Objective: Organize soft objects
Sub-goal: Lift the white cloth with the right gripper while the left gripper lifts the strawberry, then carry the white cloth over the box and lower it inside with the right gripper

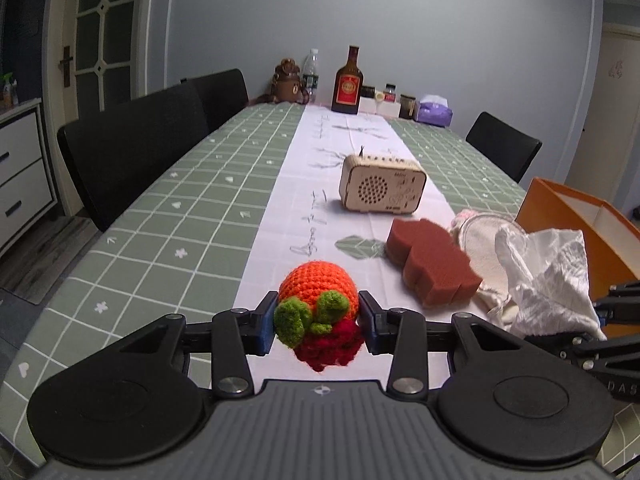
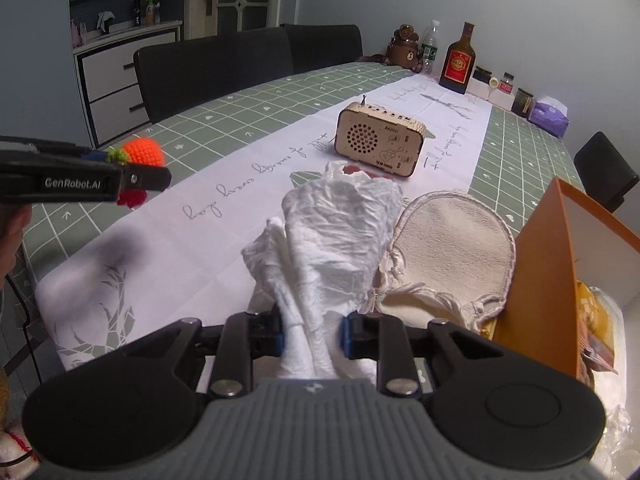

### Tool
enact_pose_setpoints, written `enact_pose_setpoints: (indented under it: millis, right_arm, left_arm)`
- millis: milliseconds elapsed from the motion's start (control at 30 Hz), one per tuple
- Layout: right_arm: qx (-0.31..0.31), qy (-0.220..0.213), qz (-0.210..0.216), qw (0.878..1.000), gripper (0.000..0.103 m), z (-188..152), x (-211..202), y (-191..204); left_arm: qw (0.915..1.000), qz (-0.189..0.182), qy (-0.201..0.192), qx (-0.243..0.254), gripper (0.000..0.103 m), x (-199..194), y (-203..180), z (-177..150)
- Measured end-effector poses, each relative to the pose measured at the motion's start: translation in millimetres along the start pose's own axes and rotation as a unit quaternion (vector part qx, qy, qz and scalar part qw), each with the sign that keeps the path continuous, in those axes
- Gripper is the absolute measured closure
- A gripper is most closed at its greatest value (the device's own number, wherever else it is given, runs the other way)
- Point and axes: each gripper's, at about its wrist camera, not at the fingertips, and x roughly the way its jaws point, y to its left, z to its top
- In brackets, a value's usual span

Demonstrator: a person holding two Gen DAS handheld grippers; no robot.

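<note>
Midway down the white runner (image 1: 280,184) sits a wooden radio (image 1: 382,190), speaker facing us. At the far end a dark bottle with a red label (image 1: 347,82), a clear bottle (image 1: 310,74), what looks like a brown bear figure (image 1: 287,82). Black chairs (image 1: 132,152) flank the green checked tablecloth (image 1: 168,208).

Crocheted yarn fruit (image 1: 318,292), crinkled white cloth (image 2: 328,236), porous sponge (image 1: 432,264).

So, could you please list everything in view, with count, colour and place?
crochet toy: one, orange, green and red, in left claw
white cloth: one, in right claw
sponge: one, brown, on runner
round pad: one, cream, beside box
orange box: one, right edge
radio: one, wooden, mid-table
bottle: one, brown, far end
chairs: three, black, around table
left claw: shut on toy
right claw: shut on cloth
</note>
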Motion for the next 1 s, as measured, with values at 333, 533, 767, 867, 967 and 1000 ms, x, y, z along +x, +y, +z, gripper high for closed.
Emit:
enact_pose_setpoints:
  millis: [333, 533, 767, 867, 967, 1000]
  right_arm:
    - [0.086, -0.072, -0.006, 0.994, 0.08, -7, -58, -26]
    - [0.157, -0.11, -0.01, 0.981, 0.08, -18, -100, -62]
    - [0.214, -0.125, -0.1, 0.964, 0.079, -31, -149, -123]
    - [0.238, -0.123, -0.128, 0.955, 0.079, -33, -162, -152]
    - [0.267, -0.121, -0.14, 0.946, 0.079, -33, -163, -178]
    - [0.275, -0.119, -0.141, 0.944, 0.079, -32, -161, -184]
  left_arm:
    - [0.9979, -0.024, -0.047, 0.036, 0.056, -29, -42, 23]
    - [0.9943, -0.059, -0.074, 0.05, 0.056, -31, -76, 42]
    - [0.9859, -0.093, -0.107, 0.088, 0.056, -23, -128, 63]
    - [0.9814, -0.112, -0.113, 0.107, 0.056, -14, -156, 70]
    - [0.9779, -0.127, -0.118, 0.117, 0.056, -1, -183, 76]
    - [0.9774, -0.129, -0.117, 0.119, 0.056, 4, -191, 78]
